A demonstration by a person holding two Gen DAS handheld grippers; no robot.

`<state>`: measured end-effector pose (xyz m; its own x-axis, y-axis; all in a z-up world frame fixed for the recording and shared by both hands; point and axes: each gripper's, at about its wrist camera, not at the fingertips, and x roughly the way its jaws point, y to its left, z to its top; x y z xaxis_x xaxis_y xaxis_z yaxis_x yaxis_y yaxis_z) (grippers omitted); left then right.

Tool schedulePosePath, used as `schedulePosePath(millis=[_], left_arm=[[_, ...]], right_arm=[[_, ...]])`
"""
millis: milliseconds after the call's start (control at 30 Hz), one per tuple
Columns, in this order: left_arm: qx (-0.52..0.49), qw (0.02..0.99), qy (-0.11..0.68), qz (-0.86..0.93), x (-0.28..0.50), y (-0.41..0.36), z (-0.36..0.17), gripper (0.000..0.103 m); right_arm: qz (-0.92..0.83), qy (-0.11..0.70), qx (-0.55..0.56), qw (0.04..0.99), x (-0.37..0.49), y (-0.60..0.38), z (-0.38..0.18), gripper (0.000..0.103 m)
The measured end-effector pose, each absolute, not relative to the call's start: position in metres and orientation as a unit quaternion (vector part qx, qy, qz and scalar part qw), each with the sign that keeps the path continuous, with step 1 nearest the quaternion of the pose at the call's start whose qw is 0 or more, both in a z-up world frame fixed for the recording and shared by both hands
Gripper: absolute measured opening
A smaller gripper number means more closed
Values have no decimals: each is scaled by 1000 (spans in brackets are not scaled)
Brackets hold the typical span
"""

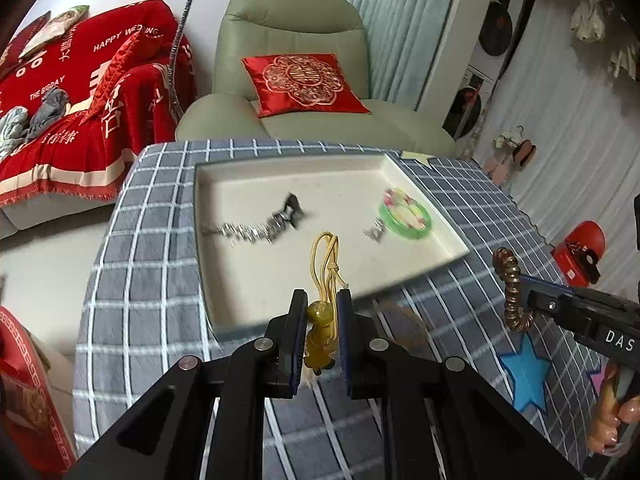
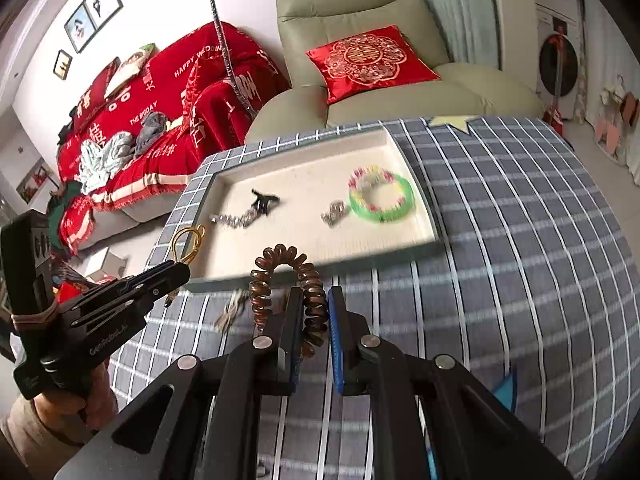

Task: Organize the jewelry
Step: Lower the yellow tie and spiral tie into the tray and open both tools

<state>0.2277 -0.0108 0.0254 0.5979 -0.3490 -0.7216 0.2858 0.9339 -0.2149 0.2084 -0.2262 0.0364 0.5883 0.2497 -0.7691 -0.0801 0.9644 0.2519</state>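
Observation:
A cream tray [image 1: 224, 280] [image 2: 408, 240] lies on the checked tablecloth. In it are a silver chain with a black bow [image 1: 260, 228] [image 2: 248, 212], a small silver piece [image 1: 375, 233] [image 2: 334, 213] and a green bangle [image 1: 405, 216] [image 2: 382, 200]. My left gripper [image 1: 322, 300] [image 2: 176, 270] is shut on a yellow bead pendant [image 1: 320, 332] with a gold cord [image 1: 326, 260] [image 2: 188, 242], held over the tray's near edge. My right gripper [image 2: 316, 300] [image 1: 524, 286] is shut on a brown coiled hair tie [image 2: 280, 276] [image 1: 510, 280], held above the cloth in front of the tray.
A blue star sticker [image 1: 528, 372] lies on the cloth at the near right, a pale yellow one [image 2: 452, 122] at the far edge. A small blurred item [image 2: 232, 312] lies on the cloth before the tray. A green armchair [image 1: 296, 80] and a red-covered sofa [image 1: 80, 100] stand behind the table.

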Motion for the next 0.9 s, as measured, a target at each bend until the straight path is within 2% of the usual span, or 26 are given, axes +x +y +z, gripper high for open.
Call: schedulePosePath(millis=[367, 600, 900], left_arm=[[-24, 881, 444, -163, 298, -13, -3, 31], [-13, 868, 470, -158, 318, -21, -28, 31], [6, 867, 477, -142, 328, -28, -44, 31]], right_arm=[[107, 484, 66, 866, 290, -194, 7, 13], [107, 517, 80, 845, 323, -190, -28, 13], [62, 524, 55, 848, 339, -198, -47, 13]])
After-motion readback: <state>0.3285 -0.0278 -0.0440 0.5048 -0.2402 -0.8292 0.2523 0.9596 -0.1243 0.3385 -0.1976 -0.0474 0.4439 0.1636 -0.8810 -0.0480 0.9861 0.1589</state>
